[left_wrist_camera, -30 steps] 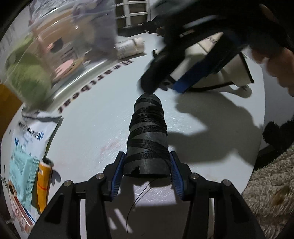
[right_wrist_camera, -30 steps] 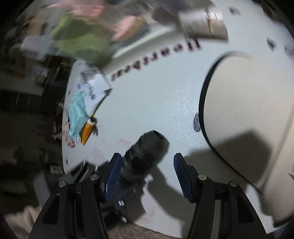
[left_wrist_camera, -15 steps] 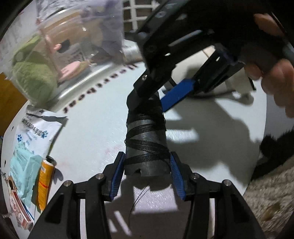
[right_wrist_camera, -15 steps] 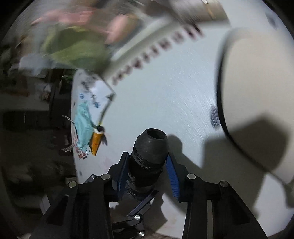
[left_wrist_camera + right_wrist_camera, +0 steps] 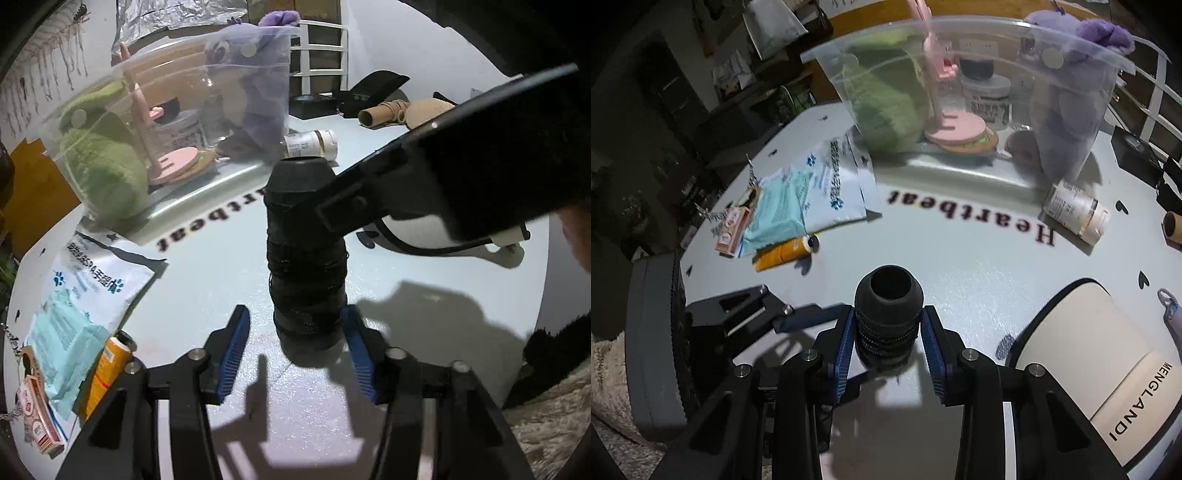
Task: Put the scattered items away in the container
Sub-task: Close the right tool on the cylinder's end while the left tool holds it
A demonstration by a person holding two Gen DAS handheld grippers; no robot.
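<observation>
While the left tool [image 5: 294, 332] lets go, its jaws opening, we see its left pad stand clear of the black thread spool [image 5: 306, 258] and only the right pad lie against the spool's lower end. We judge that this hand no longer carries the load. The spool stands between the two tools, above the counter [image 5: 960, 258], with its long axis running away from the left tool's fingers and up towards the far rim.

The right tool [image 5: 889, 321] crosses that axis near the spool's upper end. Its jaws are closing, both blue pads sit on the wound thread, and the open core faces its camera. So we take the right hand as the one that has the spool.

From that grip the clear container [image 5: 1071, 62] lies straight ahead and farther off, past the printed lettering on the counter, with plush toys already inside. We judge that the coming move is a carry forward and over the near wall, spool end first. An orange spool [image 5: 783, 253] and a white bottle [image 5: 1075, 212] lie loose on the counter.
</observation>
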